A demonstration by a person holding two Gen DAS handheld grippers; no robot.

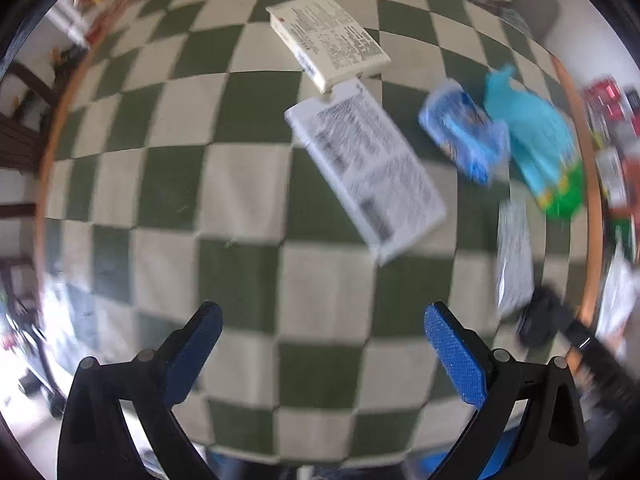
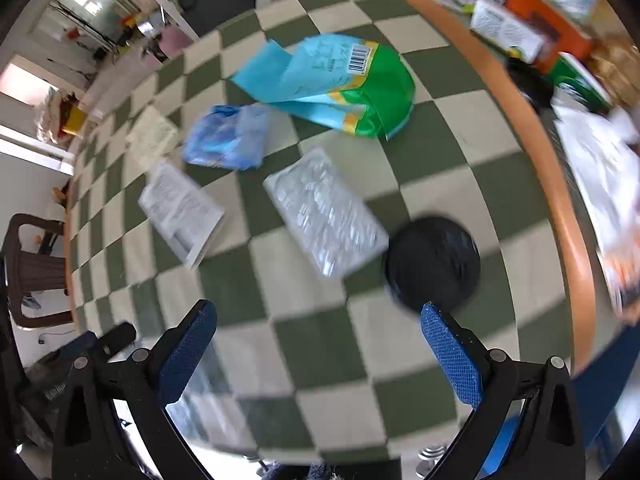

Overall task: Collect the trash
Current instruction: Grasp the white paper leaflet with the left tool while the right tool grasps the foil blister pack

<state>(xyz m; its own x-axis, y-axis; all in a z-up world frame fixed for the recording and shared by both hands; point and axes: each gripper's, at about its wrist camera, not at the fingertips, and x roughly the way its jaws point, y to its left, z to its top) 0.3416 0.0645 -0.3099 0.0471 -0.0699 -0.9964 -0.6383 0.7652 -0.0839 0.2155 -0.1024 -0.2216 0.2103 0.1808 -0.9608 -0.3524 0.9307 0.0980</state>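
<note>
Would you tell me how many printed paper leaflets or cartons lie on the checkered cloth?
2 clearly: a cream carton at the far side, and a folded leaflet just nearer, overlapping its corner. Others may be hidden by blur.

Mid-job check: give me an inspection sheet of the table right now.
Surface: round table under a green-and-cream checked cloth.
Job's things: green-blue bag, blue wrapper, clear packet, leaflet, white box, black lid.
Clutter: boxes beyond the rim.
Grippers: left gripper and right gripper open, empty.
Cables: nothing seen.
Surroundings: brown chair, windows.
</note>
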